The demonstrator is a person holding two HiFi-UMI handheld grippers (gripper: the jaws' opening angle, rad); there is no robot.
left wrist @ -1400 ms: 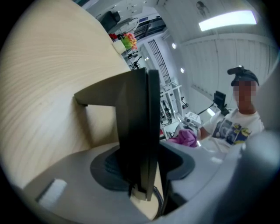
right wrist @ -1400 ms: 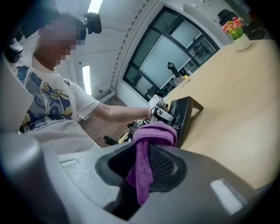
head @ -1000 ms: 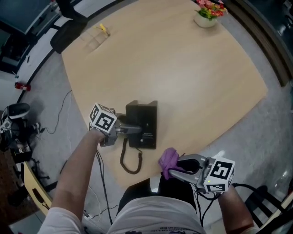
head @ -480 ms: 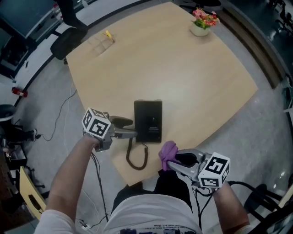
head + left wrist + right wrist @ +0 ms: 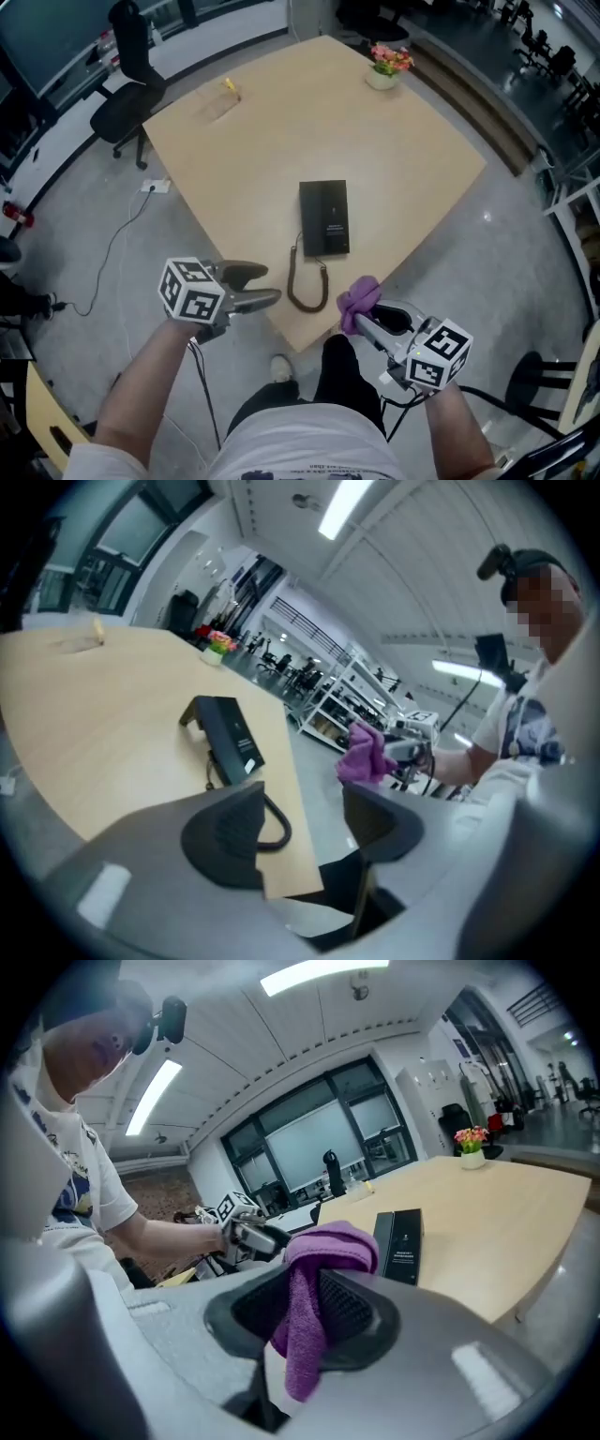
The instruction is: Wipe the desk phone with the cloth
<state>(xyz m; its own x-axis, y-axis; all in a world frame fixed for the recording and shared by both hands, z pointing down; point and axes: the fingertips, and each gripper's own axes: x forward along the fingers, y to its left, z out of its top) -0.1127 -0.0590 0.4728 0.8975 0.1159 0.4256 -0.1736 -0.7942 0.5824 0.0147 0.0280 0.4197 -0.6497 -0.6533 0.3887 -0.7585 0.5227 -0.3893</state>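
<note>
- The desk phone (image 5: 324, 217) lies flat on the table (image 5: 281, 131), close to the corner nearest the person. Its cord (image 5: 307, 287) curls toward that edge.
- The phone's long axis runs straight away from the person.
- The right gripper (image 5: 364, 317) pinches the purple cloth (image 5: 359, 296) between its pads, with a bunch of cloth sticking out past the tips. It hangs off the table, just short of the edge.
- From the cloth, the phone lies ahead and a little to the left, so the wipe probably calls for a forward reach along that long axis.
- The left gripper (image 5: 271, 285) has its fingers spread with nothing between them, and they have just closed slightly. It sits beside the cord and looks about as near the phone as the right one.
</note>
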